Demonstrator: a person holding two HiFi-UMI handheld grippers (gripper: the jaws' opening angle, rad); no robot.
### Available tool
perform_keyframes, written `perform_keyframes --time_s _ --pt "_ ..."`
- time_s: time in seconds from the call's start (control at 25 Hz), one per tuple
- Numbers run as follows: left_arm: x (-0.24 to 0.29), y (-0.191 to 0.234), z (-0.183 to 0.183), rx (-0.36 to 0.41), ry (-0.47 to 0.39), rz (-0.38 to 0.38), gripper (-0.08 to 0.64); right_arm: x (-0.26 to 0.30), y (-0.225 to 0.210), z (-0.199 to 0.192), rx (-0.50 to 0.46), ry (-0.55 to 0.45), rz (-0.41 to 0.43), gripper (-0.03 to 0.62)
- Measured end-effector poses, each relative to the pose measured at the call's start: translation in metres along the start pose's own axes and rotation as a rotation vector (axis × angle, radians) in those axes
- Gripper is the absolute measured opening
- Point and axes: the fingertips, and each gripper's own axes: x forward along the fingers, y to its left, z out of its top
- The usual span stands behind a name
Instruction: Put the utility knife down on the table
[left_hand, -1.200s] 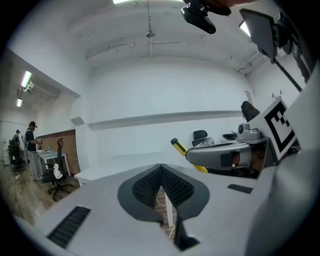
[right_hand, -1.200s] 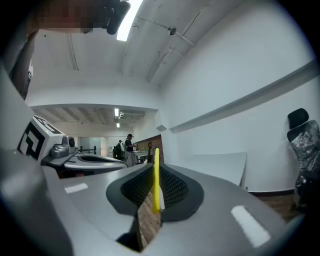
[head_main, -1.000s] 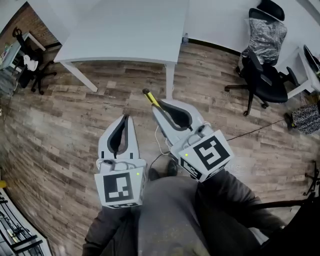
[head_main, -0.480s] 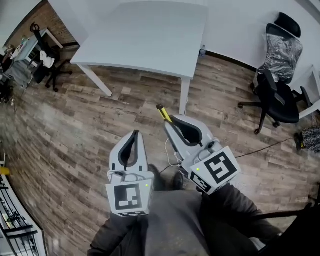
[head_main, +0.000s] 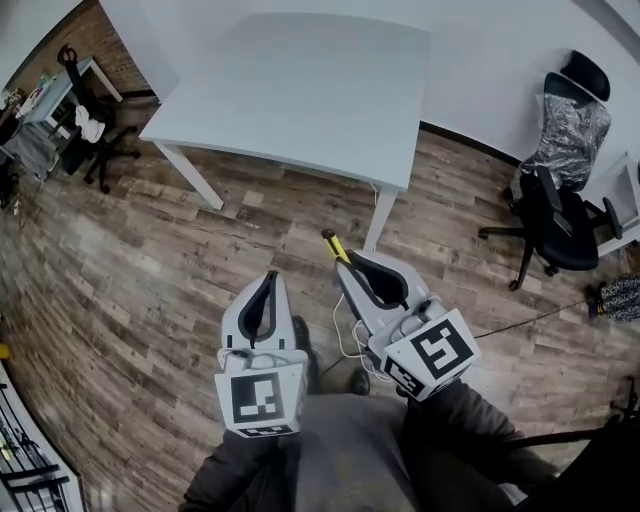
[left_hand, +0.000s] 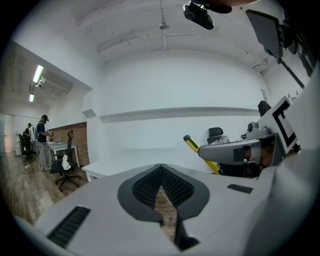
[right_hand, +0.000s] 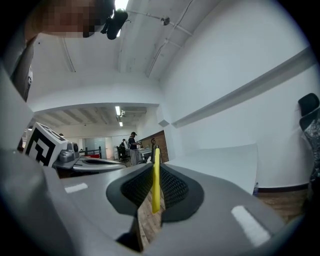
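Right tool (head_main: 343, 266) is clamped shut on the utility knife (head_main: 331, 244), whose slim yellow body stands on edge between the ribbed pads and pokes out past the tips toward 12 o'clock. Held this way, high over the wooden floor (head_main: 150, 270) and pointing forward, it looks to be on its way to the white surface (head_main: 300, 90), not yet being set down. That surface lies at 12 o'clock, well apart from the knife. Its top is bare as far as can be seen, so a landing spot should be easy to find. Left tool (head_main: 271, 278), just beside the right one at its 9 o'clock, has its jaws closed together on nothing and seems only to ride along. Nearest in the way is the surface's front leg (head_main: 381, 215), at 1 o'clock of the knife, and the near edge would have to be cleared from above. A dark cord (head_main: 520, 318) runs across the floor at 4 o'clock; black office chairs (head_main: 555, 215) stand at 3 o'clock and another chair (head_main: 95, 140) at 10 o'clock, all well clear
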Motion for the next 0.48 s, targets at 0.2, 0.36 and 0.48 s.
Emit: perform_keyframes --time_s 0.2,0.36,0.48 --pt "0.051 0.05 0.003 -0.018 0.003 -0.038 0.002 0.066 -0.017 0.001 -0.004 0.017 -0.034 0.043" --pt "0.09 0.091 0.008 -0.029 0.003 -0.067 0.002 0.12 -0.029 0.004 -0.003 0.033 -0.06 0.041" --pt "0.115 0.119 0.009 -0.027 0.016 -0.096 0.002 0.158 -0.036 0.007 -0.002 0.035 -0.084 0.043"
